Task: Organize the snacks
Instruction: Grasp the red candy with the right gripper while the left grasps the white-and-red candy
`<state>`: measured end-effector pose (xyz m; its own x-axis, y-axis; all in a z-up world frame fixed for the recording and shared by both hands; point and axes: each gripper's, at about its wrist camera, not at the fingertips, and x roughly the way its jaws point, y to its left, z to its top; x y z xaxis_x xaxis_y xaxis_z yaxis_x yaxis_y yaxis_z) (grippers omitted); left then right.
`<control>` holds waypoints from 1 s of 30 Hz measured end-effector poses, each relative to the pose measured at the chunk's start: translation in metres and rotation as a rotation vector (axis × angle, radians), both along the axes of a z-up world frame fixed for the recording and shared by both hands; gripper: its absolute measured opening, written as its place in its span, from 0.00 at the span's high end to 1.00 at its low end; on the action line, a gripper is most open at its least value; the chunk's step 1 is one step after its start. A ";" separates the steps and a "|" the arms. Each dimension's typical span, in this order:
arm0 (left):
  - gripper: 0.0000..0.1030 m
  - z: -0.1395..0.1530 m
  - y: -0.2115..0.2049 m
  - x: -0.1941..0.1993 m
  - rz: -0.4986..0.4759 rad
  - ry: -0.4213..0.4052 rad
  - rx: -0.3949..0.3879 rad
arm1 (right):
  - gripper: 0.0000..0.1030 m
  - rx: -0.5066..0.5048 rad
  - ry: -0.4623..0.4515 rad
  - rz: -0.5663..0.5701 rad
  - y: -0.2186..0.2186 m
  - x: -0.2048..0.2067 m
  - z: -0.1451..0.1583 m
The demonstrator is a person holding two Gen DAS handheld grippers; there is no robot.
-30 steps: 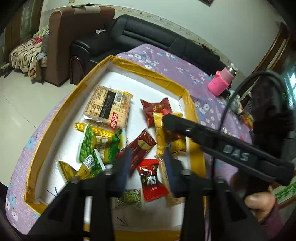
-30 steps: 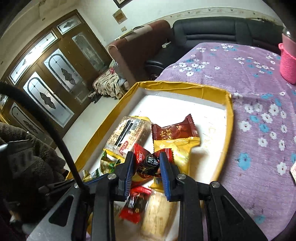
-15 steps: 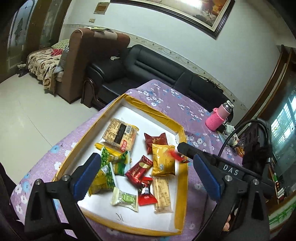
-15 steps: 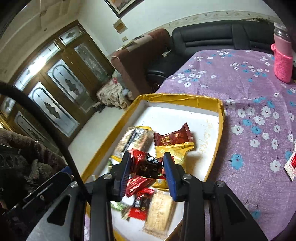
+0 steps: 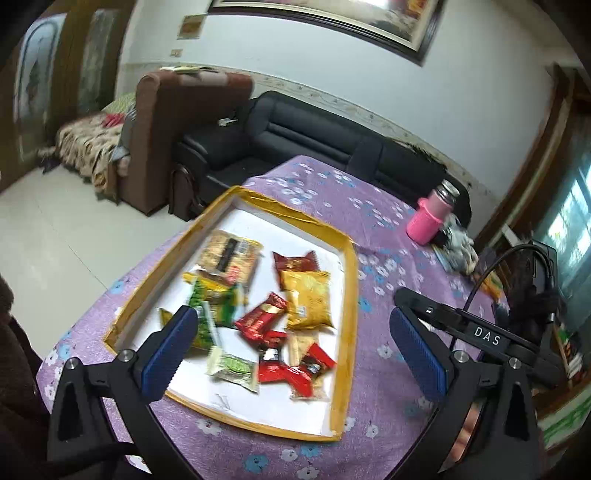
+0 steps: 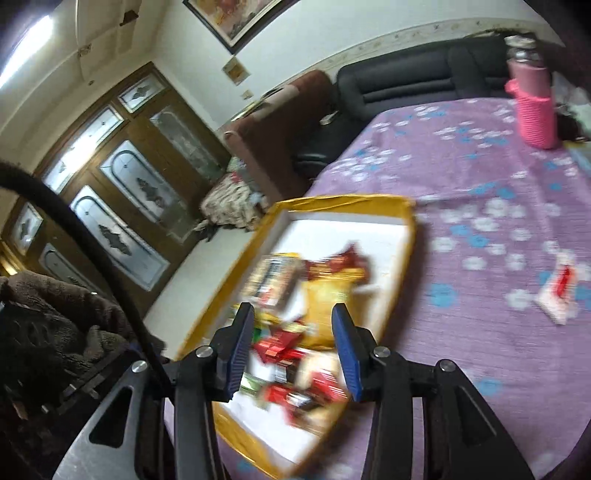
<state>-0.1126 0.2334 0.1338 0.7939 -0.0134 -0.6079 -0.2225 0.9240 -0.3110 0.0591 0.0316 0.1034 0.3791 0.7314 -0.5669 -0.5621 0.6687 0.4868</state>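
Both grippers hang spread and empty above the snack tray.

The yellow-rimmed tray [image 5: 350, 280] on the purple floral tablecloth [image 5: 384, 221] holds the snack packets [image 5: 306, 304]. Left gripper [image 5: 291, 347] gapes wide over the tray's near end; right gripper [image 6: 293, 349], partly parted, frames the red packets [image 6: 277, 345] lying there. One white-and-red packet [image 6: 559, 291] lies outside the tray, on the cloth.

Place: a home living room
Signs: black sofa [image 5: 314, 144], brown armchair [image 5: 177, 122], framed picture [image 5: 332, 22], flowered tablecloth [image 5: 384, 236], wooden glass doors [image 6: 122, 199]
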 end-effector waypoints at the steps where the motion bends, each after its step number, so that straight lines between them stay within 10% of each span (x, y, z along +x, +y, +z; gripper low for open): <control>1: 0.00 -0.001 -0.008 0.001 -0.028 -0.004 0.002 | 0.58 -0.018 -0.004 -0.028 -0.014 0.002 -0.002; 14: 0.01 0.002 -0.096 0.061 -0.350 0.044 0.004 | 0.55 -0.254 -0.018 -0.497 -0.235 0.065 -0.032; 26: 0.25 -0.038 -0.179 0.190 -0.495 0.252 0.020 | 0.54 -0.382 -0.038 -0.433 -0.228 0.119 -0.073; 30: 0.25 -0.059 -0.195 0.214 -0.512 0.283 0.022 | 0.75 -0.379 -0.032 -0.452 -0.229 0.116 -0.079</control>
<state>0.1018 0.0379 0.0743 0.4962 -0.3372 -0.8001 0.1822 0.9414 -0.2837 0.1752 -0.1979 0.0248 0.6269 0.2418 -0.7407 -0.1916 0.9693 0.1543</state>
